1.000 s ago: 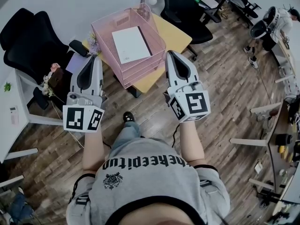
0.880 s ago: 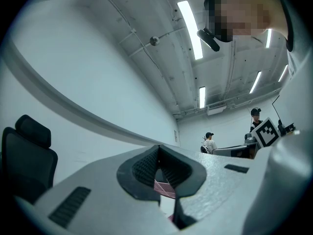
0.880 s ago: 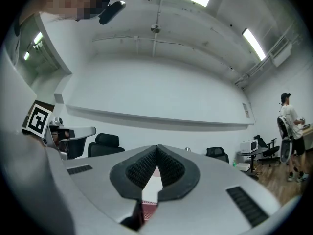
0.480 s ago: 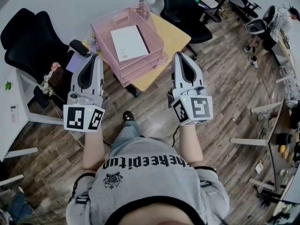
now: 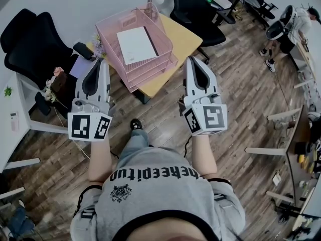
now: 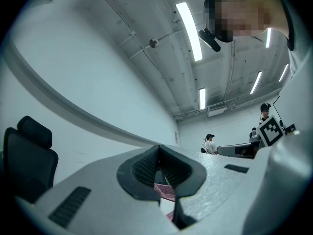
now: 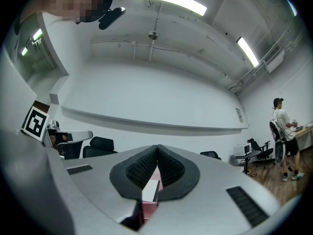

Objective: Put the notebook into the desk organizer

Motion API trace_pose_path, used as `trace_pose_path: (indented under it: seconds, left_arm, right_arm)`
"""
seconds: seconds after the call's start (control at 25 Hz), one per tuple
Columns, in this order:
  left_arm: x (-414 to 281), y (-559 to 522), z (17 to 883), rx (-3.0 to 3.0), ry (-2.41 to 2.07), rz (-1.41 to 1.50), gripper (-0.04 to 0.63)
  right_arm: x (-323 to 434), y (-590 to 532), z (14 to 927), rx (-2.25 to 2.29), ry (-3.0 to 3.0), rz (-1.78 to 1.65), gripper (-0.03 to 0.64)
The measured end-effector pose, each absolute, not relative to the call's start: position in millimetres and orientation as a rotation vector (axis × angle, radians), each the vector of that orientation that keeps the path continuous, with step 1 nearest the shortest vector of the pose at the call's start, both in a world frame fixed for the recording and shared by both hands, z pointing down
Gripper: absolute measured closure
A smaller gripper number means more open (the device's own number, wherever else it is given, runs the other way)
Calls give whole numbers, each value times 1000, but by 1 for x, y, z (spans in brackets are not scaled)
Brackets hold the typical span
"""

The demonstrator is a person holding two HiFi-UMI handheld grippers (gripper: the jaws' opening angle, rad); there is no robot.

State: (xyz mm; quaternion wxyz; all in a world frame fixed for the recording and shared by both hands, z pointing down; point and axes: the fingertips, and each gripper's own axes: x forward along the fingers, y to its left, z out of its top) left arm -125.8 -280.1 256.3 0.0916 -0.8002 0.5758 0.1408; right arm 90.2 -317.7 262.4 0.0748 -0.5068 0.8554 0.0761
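White, dark-spined notebook (image 5: 135, 45) flat in pink desk organizer (image 5: 150, 73), yellow surface (image 5: 189, 38), wood floor (image 5: 241, 94); left hand-held gripper (image 5: 98, 61) and right hand-held gripper (image 5: 191, 59) closed, empty.

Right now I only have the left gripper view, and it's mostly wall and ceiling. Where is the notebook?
Observer: In the head view the notebook lies flat in the top tray of the pink organizer.
Operator: Is the right gripper holding anything?
Observer: No. The right gripper is shut, with nothing between its jaws.
Operator: What does the organizer stand on?
Observer: A small yellow table in front of the person.
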Motion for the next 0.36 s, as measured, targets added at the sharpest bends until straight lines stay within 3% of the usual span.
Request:
trace_pose_path:
  seconds: [0.36]
  left_arm:
    - [-123,-276,256,-2376,1708,423,592]
  right_arm:
    - [94,-313,260,-1522,2554,236,614]
